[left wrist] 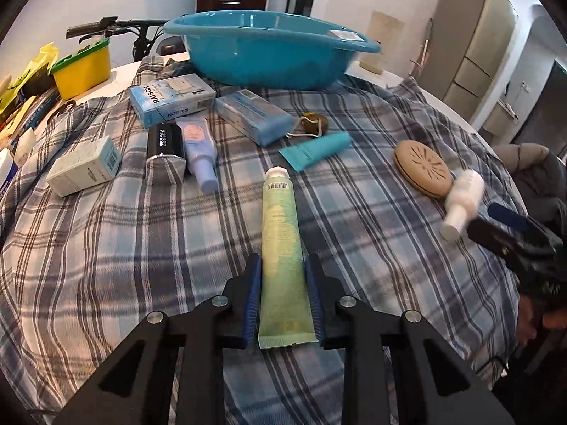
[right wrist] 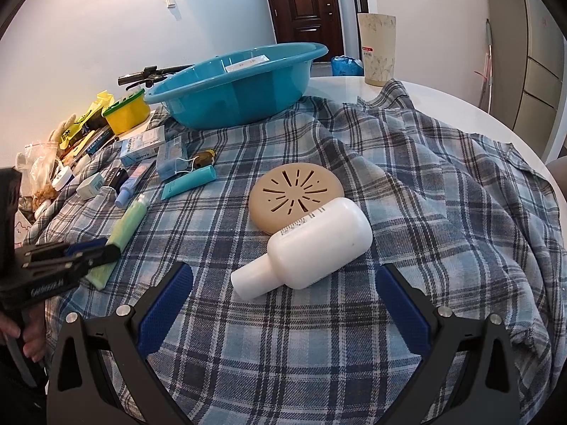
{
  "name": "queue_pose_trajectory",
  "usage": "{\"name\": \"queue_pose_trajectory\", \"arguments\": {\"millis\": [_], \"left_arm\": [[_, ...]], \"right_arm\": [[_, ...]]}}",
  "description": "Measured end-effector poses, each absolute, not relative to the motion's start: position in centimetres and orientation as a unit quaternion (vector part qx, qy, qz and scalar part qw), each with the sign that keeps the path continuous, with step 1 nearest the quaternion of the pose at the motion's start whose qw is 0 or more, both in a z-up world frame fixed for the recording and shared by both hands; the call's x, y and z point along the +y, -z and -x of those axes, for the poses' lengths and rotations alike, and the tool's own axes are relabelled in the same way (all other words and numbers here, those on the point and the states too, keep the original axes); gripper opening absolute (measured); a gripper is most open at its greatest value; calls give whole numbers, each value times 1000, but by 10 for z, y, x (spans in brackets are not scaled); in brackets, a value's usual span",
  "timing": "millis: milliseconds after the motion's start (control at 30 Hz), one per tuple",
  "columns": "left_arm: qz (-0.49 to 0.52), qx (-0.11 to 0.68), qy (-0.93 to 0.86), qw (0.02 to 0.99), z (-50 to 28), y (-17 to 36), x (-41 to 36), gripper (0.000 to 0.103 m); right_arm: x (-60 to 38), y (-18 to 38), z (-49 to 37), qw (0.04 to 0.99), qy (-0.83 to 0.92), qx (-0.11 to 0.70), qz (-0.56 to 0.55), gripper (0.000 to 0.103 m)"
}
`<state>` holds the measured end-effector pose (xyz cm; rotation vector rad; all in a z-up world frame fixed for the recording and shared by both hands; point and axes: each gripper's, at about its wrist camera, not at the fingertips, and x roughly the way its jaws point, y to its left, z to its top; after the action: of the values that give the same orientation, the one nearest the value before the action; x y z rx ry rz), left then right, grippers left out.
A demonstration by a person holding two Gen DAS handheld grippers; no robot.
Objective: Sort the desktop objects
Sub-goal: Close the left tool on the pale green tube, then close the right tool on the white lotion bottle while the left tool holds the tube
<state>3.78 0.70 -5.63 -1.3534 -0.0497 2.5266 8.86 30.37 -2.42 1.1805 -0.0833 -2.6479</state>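
Observation:
A pale green tube (left wrist: 280, 233) lies lengthwise on the plaid cloth, white cap pointing away. My left gripper (left wrist: 283, 265) is shut on its lower half, both blue pads pressed against its sides. In the right wrist view the same green tube (right wrist: 127, 223) shows at the left, with the left gripper (right wrist: 102, 251) on its near end. My right gripper (right wrist: 285, 272) stands open and wide. A white bottle (right wrist: 319, 244) lies on its side just ahead, cap end near the fingertips, untouched by the pads. A blue basin (left wrist: 269, 60) sits at the far side of the table.
A tan slotted disc (right wrist: 294, 198) lies right behind the bottle. A teal tube (left wrist: 315, 150), a lilac tube (left wrist: 200, 148), a black item (left wrist: 164, 141) and several boxes (left wrist: 172, 101) lie before the basin. A yellow tub (left wrist: 83, 67) and clutter line the left edge. A cream bin (right wrist: 377, 47) stands far right.

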Motion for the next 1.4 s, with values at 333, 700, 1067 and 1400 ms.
{"name": "queue_pose_trajectory", "arguments": {"millis": [333, 700, 1067, 1400], "left_arm": [[464, -20, -876, 130, -20, 59, 16, 48], [454, -18, -884, 112, -20, 59, 12, 25], [454, -32, -884, 110, -24, 60, 8, 25], [452, -31, -884, 111, -25, 60, 9, 25]], "right_arm": [[302, 27, -89, 127, 903, -29, -409, 103], [305, 30, -87, 123, 902, -35, -413, 103], [325, 35, -63, 110, 892, -76, -431, 90], [317, 40, -47, 113, 887, -81, -440, 73]]}}
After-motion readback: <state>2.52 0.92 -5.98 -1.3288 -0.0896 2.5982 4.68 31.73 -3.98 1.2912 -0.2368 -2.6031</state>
